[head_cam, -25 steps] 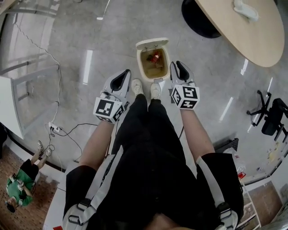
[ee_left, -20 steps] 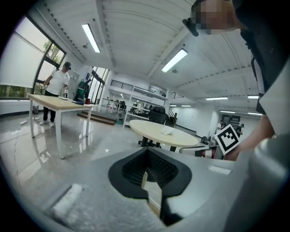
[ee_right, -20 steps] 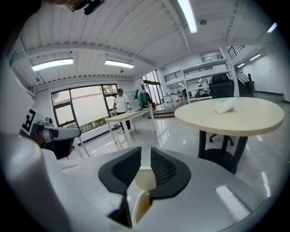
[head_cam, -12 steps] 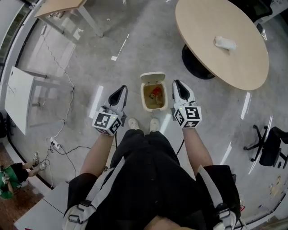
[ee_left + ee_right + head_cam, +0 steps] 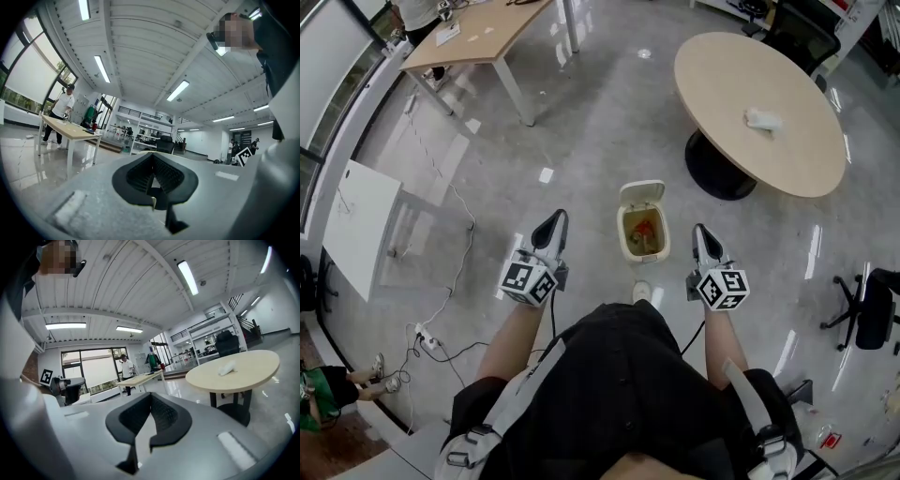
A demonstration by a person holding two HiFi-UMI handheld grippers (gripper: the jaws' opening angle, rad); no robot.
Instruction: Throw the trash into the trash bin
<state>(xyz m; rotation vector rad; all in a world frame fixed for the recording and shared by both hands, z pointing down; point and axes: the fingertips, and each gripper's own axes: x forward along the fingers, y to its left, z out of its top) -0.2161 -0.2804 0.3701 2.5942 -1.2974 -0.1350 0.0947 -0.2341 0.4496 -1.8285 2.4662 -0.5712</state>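
The trash (image 5: 645, 229) lies inside the open trash bin (image 5: 641, 195) on the floor, between my two grippers and a little farther out. My left gripper (image 5: 555, 223) has its fingers (image 5: 137, 176) pressed together, empty. The right gripper (image 5: 701, 234) has just been closing its fingers, with nothing between them.

It was a big open office, with a round table (image 5: 722, 84), a long desk (image 5: 478, 33), a black swivel chair (image 5: 874, 323) and strip lights (image 5: 177, 90) overhead.
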